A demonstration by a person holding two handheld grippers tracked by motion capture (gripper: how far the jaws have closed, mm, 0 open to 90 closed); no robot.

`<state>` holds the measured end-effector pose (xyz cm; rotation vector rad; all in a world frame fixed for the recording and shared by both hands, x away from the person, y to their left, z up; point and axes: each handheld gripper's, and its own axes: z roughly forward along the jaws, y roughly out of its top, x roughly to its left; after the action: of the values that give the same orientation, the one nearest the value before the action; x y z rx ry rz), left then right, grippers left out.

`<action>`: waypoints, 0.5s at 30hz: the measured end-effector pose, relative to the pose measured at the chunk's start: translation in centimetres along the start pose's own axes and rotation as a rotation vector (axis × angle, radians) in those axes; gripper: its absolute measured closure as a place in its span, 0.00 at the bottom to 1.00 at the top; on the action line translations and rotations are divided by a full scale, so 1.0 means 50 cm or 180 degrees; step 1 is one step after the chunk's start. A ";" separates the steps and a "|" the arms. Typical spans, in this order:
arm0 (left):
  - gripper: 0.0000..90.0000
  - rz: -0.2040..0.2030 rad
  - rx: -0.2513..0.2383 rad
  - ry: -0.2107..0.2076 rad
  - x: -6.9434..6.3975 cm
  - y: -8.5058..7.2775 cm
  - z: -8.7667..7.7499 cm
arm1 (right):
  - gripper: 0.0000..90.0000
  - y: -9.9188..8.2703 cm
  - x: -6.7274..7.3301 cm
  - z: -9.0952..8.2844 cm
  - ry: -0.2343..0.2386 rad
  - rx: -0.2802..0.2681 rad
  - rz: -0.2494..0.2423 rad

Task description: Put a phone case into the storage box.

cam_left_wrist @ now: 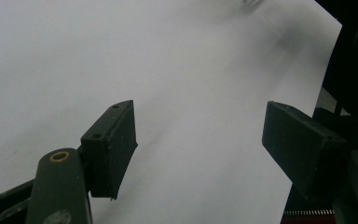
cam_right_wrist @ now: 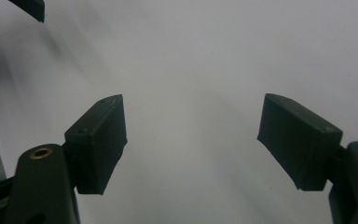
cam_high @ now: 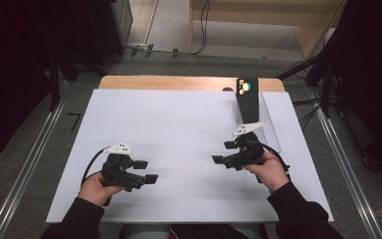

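Note:
Two black hand-held grippers hover low over a white table top (cam_high: 179, 124). My left gripper (cam_high: 146, 171) is at the front left and points right; its jaws stand open with only bare white surface between them (cam_left_wrist: 200, 144). Over at the front right, my right gripper (cam_high: 222, 152) points left toward the other one. It is open as well, with nothing between its pads (cam_right_wrist: 191, 140). A jaw tip of the left gripper (cam_right_wrist: 28, 7) shows at the top left of the right gripper view.
A black upright slab with coloured round dots (cam_high: 247, 97) stands at the back right on a clear plastic stand (cam_high: 268, 127), just behind my right gripper. A wooden strip (cam_high: 179, 82) runs along the table's far edge. Dark stands and cables flank the table.

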<state>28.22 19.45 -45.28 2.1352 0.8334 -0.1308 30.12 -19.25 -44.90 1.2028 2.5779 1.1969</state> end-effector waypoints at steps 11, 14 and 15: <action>0.29 0.0045 0.0027 -0.0034 -0.003 -0.001 0.004 | 0.24 -0.035 0.003 -0.013 -0.0017 0.0054 0.0034; 0.29 0.0044 0.0030 -0.0030 -0.003 -0.002 0.005 | 0.23 -0.044 0.005 -0.015 -0.0012 0.0077 0.0019; 0.29 0.0043 0.0033 -0.0032 -0.003 -0.002 0.005 | 0.23 -0.050 0.007 -0.017 -0.0006 0.0092 0.0015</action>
<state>28.12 19.24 -45.45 2.1476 0.8141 -0.1391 28.01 -20.54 -45.87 1.2153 2.6012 1.1628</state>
